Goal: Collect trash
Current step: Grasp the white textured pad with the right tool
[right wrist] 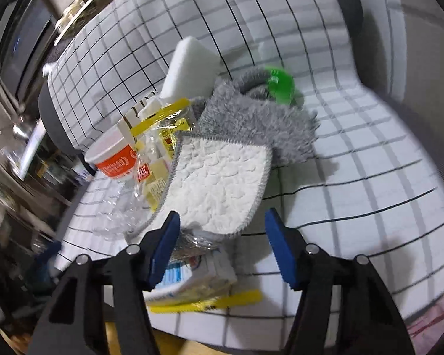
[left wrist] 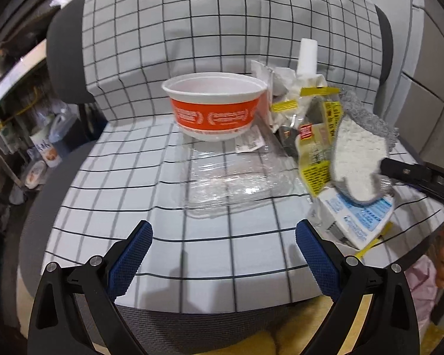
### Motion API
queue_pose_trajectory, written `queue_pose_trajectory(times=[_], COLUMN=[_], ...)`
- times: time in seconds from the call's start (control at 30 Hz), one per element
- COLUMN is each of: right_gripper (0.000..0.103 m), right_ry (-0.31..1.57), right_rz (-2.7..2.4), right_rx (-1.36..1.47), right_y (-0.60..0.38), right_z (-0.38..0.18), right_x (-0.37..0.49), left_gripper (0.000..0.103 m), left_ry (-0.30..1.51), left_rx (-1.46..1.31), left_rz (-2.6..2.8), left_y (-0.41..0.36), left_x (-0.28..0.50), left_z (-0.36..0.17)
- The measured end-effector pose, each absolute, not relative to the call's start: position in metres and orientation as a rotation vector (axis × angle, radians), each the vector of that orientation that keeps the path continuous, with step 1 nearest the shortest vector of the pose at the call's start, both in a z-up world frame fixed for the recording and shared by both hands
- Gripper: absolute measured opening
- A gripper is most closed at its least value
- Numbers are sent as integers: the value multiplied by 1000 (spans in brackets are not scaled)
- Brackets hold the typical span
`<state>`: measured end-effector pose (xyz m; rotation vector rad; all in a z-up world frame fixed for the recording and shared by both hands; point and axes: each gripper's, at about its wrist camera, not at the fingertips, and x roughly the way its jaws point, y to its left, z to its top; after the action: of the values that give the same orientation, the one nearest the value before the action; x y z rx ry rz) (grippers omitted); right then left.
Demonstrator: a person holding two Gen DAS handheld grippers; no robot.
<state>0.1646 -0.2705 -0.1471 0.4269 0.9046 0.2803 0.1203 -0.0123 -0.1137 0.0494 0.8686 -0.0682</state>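
Trash lies on a chair seat covered with a checked cloth [left wrist: 133, 177]. An orange-and-white paper bowl [left wrist: 214, 105] stands at the back; it also shows in the right wrist view [right wrist: 114, 159]. In front of it lies a clear plastic tray [left wrist: 236, 177]. To the right are yellow-printed wrappers [left wrist: 313, 136], a blue-and-white carton [left wrist: 358, 216] and a grey-edged white pad [left wrist: 358, 159]. My left gripper [left wrist: 223, 236] is open and empty, short of the tray. My right gripper [right wrist: 222, 230] is open, its jaws either side of the near edge of the pad [right wrist: 219, 183].
A white foam block [right wrist: 189, 71] and a green round object [right wrist: 279, 84] lie behind the grey fluffy cloth [right wrist: 260, 121]. The checked chair back [left wrist: 222, 29] rises behind. Cluttered shelves [left wrist: 29, 136] stand at the left. The seat's front edge is just below the grippers.
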Motion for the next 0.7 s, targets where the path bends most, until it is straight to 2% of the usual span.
queue_pose_trajectory(times=[0.13,0.2,0.23,0.27,0.33,0.53,0.7], right_gripper=[59,46,33,16,6,5,5], right_ry=[898,878,862,841,793,505,447], right_rz=[313,311,310,309,319,305,162], right_rx=[494,499,500,499,499,387,133], right_y=[-269,-268,-267,-267,-268,-272,-269], right_z=[-146,-139,-135,-130,-121,-58,-34], right_x=[175,176,176,176,174,114,54], left_gripper=[96,96,96,96,96,95,91], left_ry=[851,849,845,840,823,774,788], left_rx=[57,55,53,53,57,98,80], left_rz=[-85,-93,-97,-99,-106,-150,-237], left_y=[-17,-17,-16,-16,-16,-26,-43], left_x=[116,112,108,105,96,73,66], left_z=[-111,-109,-107,-106,-102,-97,-104])
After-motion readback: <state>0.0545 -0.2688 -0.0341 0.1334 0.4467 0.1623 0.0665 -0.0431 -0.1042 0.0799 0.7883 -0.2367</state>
